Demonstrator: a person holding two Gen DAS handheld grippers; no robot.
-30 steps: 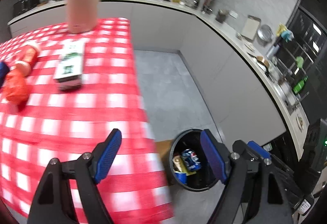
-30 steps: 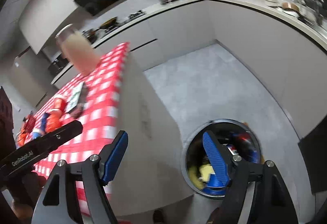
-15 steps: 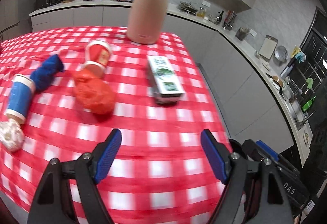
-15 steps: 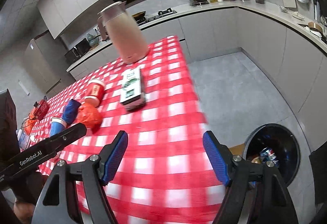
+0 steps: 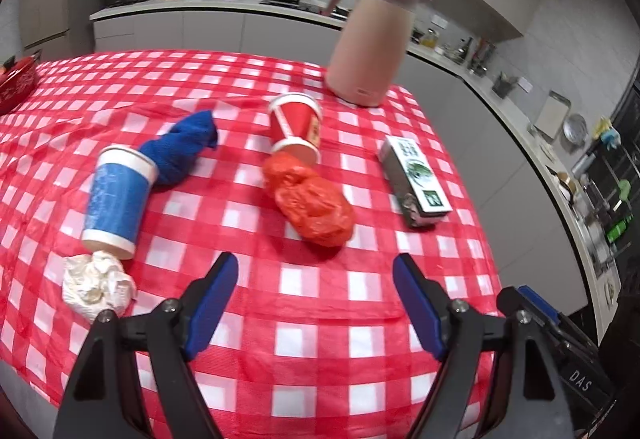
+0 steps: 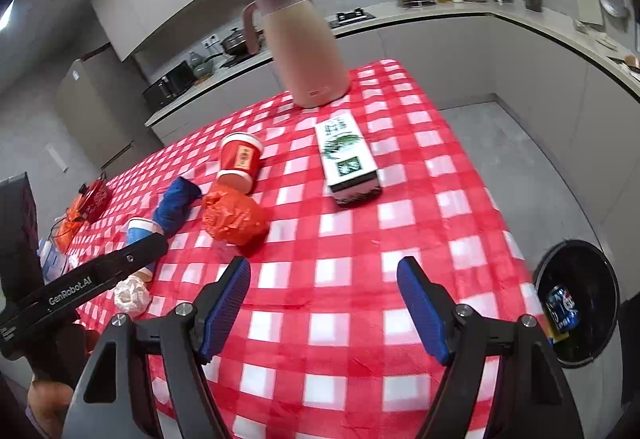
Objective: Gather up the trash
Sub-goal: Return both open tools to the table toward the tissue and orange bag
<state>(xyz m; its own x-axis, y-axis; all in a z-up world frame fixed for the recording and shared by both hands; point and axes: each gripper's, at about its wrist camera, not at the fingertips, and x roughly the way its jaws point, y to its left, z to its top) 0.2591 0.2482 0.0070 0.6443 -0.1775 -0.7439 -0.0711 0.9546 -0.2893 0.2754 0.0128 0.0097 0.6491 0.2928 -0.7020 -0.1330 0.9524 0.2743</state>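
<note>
Trash lies on a red checked tablecloth [image 5: 320, 303]: a crumpled red plastic bag [image 5: 312, 203], a tipped red paper cup [image 5: 296, 127], a tipped blue paper cup [image 5: 116, 195], a blue cloth wad [image 5: 180, 147], a white crumpled tissue [image 5: 96, 287] and a green-and-white carton [image 5: 416, 175]. My left gripper [image 5: 316, 279] is open and empty, just short of the red bag. My right gripper [image 6: 324, 279] is open and empty above the table's near edge, with the red bag [image 6: 234, 217] and the carton [image 6: 346, 155] ahead. A black trash bin [image 6: 580, 303] with trash inside stands on the floor to the right.
A tall pink thermos jug [image 5: 372, 39] stands at the table's far right corner, also in the right wrist view [image 6: 300, 47]. A red packet [image 5: 16, 83] lies at the far left. Kitchen counters run along the back and right walls. The left gripper's arm [image 6: 88, 279] crosses the right wrist view's lower left.
Both grippers swung left and up from the floor bin to face the tabletop. The trash items have come into fuller view. Both jaws stayed open.
</note>
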